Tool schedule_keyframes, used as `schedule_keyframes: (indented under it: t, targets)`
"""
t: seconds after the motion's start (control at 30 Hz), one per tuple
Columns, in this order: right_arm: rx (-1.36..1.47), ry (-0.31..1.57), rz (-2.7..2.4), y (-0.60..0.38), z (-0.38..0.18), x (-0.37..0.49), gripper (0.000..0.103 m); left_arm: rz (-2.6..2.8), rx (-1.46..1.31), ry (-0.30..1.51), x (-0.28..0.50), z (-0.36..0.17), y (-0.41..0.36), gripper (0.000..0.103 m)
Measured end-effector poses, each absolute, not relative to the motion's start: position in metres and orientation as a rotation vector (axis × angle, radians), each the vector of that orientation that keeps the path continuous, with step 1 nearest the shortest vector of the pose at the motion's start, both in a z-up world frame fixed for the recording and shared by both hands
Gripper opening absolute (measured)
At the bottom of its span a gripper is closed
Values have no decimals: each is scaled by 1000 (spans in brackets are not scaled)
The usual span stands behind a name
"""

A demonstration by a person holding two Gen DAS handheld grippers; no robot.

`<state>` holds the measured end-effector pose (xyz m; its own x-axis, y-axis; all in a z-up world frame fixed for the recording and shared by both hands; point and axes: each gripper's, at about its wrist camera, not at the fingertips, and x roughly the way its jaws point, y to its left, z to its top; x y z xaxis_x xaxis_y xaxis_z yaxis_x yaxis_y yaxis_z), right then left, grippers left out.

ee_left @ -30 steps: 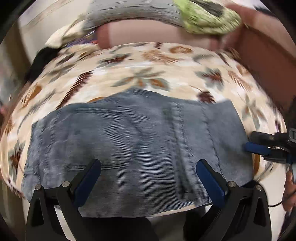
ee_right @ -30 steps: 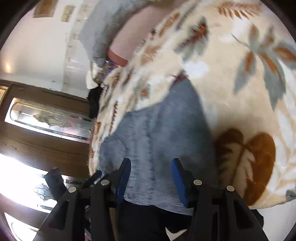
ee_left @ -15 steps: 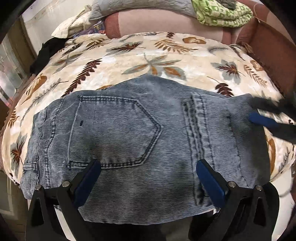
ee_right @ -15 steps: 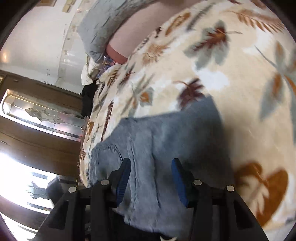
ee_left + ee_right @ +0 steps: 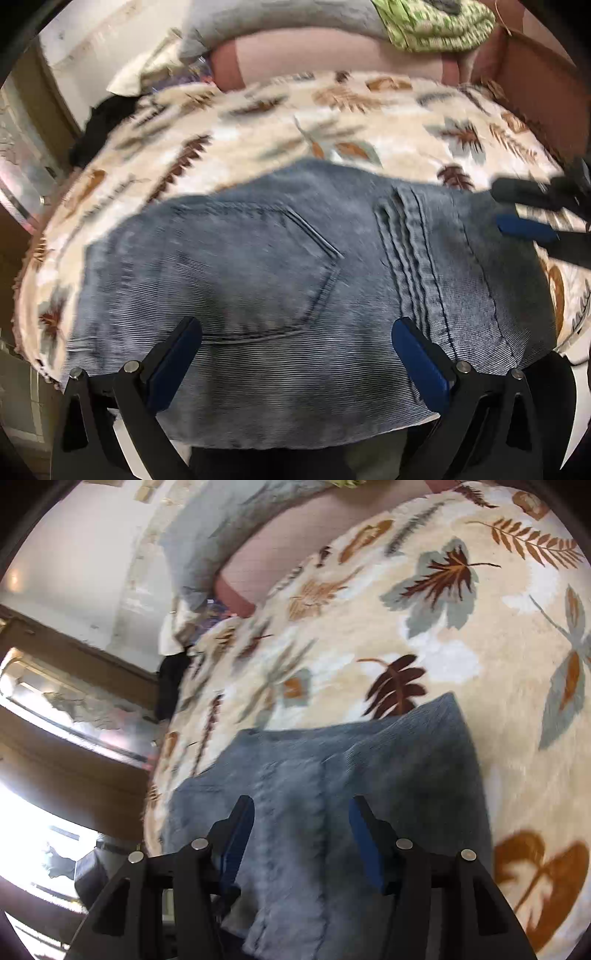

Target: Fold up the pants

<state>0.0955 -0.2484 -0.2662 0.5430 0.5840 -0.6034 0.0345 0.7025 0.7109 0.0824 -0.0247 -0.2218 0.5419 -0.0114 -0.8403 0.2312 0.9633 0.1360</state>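
Note:
Folded grey-blue corduroy pants (image 5: 280, 280) lie flat on a leaf-patterned blanket (image 5: 332, 122), back pocket and seam facing up. My left gripper (image 5: 295, 347) is open and empty, hovering over the near edge of the pants. My right gripper (image 5: 301, 827) is open and empty above the right end of the pants (image 5: 332, 775). It also shows in the left wrist view (image 5: 524, 210) at the right, over the pants' far right corner.
A pink sofa back (image 5: 332, 55) with a grey cushion (image 5: 280, 18) and a green cloth (image 5: 432, 26) runs behind the blanket. A dark garment (image 5: 99, 125) lies at the left end. A wooden door with glass (image 5: 55, 709) stands to the left.
Both grippers stay open and empty. The right gripper has moved up along the right end of the pants towards their far corner. The left view has shifted slightly.

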Motion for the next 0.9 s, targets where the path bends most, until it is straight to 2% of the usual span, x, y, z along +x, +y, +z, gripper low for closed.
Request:
schedule_keyframes:
  t: [0.53, 0.8, 0.9]
  targets:
    - [618, 1016, 468, -182, -265, 45, 58, -4, 214, 834, 47, -170, 43, 103]
    - [511, 1109, 463, -152, -293, 44, 58, 56, 189, 853, 47, -176, 77, 103]
    - [475, 1088, 463, -149, -295, 41, 58, 110, 171, 883, 43, -185, 106, 103]
